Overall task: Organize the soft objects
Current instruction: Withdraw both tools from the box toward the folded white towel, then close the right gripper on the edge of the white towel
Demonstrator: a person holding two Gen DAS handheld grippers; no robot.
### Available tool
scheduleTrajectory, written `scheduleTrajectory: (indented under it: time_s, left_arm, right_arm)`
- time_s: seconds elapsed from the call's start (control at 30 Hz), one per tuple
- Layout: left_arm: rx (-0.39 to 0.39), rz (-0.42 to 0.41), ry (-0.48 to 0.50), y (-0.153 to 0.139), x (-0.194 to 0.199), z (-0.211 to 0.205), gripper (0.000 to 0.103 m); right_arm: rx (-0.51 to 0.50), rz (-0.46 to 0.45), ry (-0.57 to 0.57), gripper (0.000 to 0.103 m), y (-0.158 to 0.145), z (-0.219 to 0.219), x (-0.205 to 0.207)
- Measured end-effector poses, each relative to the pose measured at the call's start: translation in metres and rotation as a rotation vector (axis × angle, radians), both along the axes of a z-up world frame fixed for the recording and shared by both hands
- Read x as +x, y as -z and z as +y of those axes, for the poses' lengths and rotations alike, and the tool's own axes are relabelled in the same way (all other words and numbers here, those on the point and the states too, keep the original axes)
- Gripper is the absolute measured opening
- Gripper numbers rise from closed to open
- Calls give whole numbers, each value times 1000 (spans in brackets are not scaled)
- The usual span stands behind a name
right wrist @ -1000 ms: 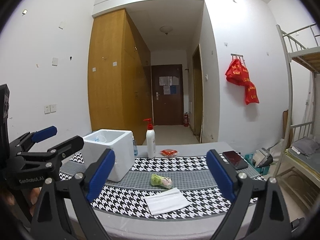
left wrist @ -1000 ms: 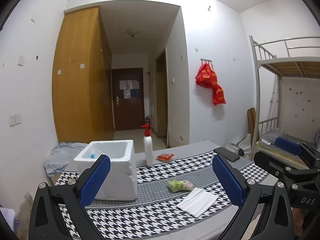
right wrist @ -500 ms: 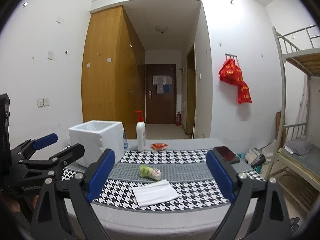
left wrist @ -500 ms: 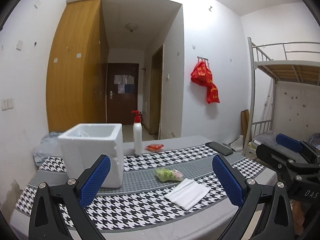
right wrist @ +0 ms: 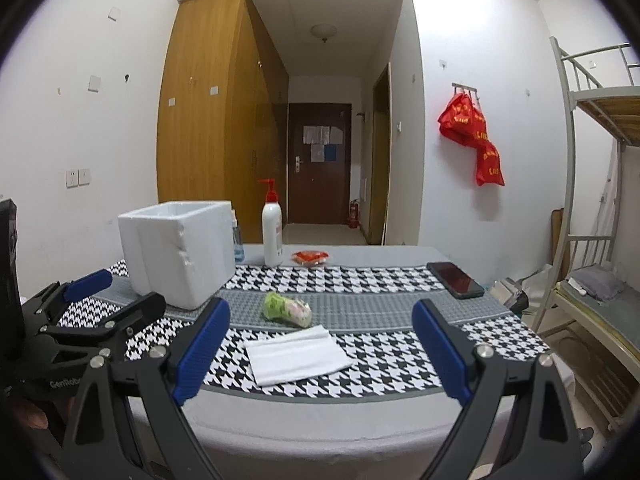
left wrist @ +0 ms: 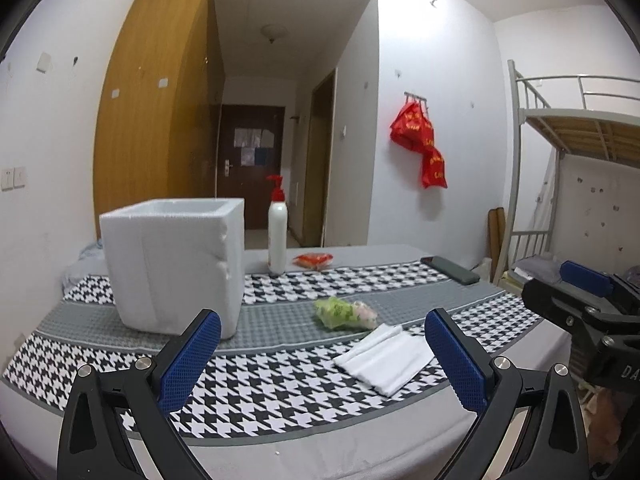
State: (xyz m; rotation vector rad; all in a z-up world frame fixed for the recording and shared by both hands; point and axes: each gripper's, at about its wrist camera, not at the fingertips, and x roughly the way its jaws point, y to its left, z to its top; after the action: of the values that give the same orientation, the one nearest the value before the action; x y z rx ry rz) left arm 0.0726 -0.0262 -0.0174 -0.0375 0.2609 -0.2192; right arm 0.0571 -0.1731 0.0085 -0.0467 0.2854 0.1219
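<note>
A folded white cloth (left wrist: 386, 356) (right wrist: 294, 354) lies on the houndstooth table cover near the front edge. Behind it lies a small green and pink soft bundle (left wrist: 346, 313) (right wrist: 286, 309). A white foam box (left wrist: 174, 266) (right wrist: 180, 250) stands open-topped at the left. My left gripper (left wrist: 322, 360) is open and empty, held low before the table's front edge. My right gripper (right wrist: 320, 350) is open and empty, level with the cloth. Each gripper shows at the edge of the other's view.
A white pump bottle (left wrist: 277, 236) (right wrist: 272, 236) and a red packet (left wrist: 313, 260) (right wrist: 310, 257) sit at the back. A black phone (left wrist: 450, 270) (right wrist: 455, 279) lies at the right. A bunk bed (right wrist: 592, 200) stands to the right.
Both grippers have sunk lower and come nearer the table, so the box top is now seen nearly edge-on. Both stay open; nothing on the table has moved.
</note>
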Motion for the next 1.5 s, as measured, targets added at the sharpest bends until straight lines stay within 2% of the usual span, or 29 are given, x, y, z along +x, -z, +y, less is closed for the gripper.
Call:
scheduleTrajectory:
  time_s: [0.37,1.03,1.33,1.5]
  left_arm:
    - [6,60,-37,13,25,13,102]
    - [10,192,-38,40,80,27,102]
    - [-18,221,-30,41,90,33,102]
    - [-16,241,-18,42,95,30,102]
  right_arm:
    - [-22,147,-48,95,35,15,43]
    - [-34,351,-74,90,73,33,114]
    - [-42,454,-90,75,88,39,137]
    - [-47,494,-89,75,95,40,145]
